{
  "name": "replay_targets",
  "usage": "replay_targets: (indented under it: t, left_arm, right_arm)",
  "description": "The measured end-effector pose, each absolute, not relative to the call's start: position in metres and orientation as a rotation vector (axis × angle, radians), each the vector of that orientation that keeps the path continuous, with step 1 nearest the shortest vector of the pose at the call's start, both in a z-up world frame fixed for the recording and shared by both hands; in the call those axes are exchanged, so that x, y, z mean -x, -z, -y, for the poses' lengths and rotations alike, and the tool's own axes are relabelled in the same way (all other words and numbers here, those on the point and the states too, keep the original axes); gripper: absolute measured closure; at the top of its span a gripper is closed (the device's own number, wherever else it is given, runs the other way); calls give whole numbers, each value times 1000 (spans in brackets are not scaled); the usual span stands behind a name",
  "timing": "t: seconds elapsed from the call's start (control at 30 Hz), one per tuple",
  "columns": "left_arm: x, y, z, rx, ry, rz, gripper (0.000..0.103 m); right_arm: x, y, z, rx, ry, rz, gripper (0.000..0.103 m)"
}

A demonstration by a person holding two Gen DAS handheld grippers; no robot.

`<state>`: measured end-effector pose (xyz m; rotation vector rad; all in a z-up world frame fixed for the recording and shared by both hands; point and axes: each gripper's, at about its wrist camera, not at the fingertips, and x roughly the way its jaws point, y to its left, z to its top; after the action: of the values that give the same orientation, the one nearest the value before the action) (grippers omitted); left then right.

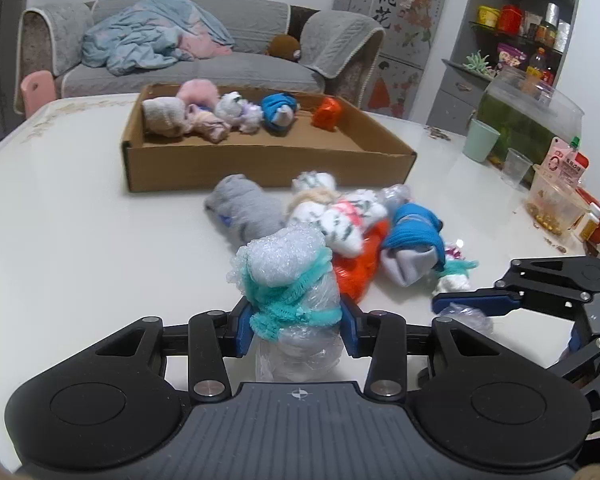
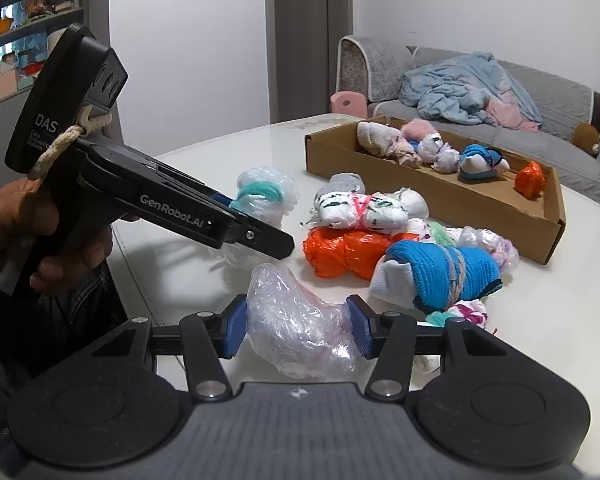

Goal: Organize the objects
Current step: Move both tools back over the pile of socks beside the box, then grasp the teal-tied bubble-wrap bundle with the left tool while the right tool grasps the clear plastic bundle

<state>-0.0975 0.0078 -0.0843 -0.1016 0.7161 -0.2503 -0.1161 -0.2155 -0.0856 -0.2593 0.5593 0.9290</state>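
Cardboard box (image 1: pixel 268 168) upper centre on white worktop (image 1: pixel 80 220): sock rolls in row, blue bundle (image 1: pixel 278 114), orange bag wad (image 1: pixel 327 114) at right end. My left tongs (image 1: pixel 296 326) clamped on teal-banded plastic bundle (image 1: pixel 288 276), bottom centre. My right tongs (image 2: pixel 298 330) clamped on clear plastic wad (image 2: pixel 300 324). Loose pile (image 2: pixel 400 240) between tongs and box. My left hand (image 2: pixel 32 232) grips handle, tongs angled down.
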Motion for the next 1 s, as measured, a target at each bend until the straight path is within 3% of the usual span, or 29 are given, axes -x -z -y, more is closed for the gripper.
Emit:
replay_targets:
  t: [0.47, 0.8, 1.0]
  left_arm:
    - [101, 33, -40, 87, 194, -614, 54]
    - [28, -23, -45, -9, 172, -536, 53]
    - [-32, -25, -48, -22, 166, -586, 52]
  right_arm:
    - [96, 25, 241, 177, -893, -449, 55]
    - [20, -28, 233, 175, -886, -384, 55]
    - [-39, -39, 192, 144, -924, -449, 55]
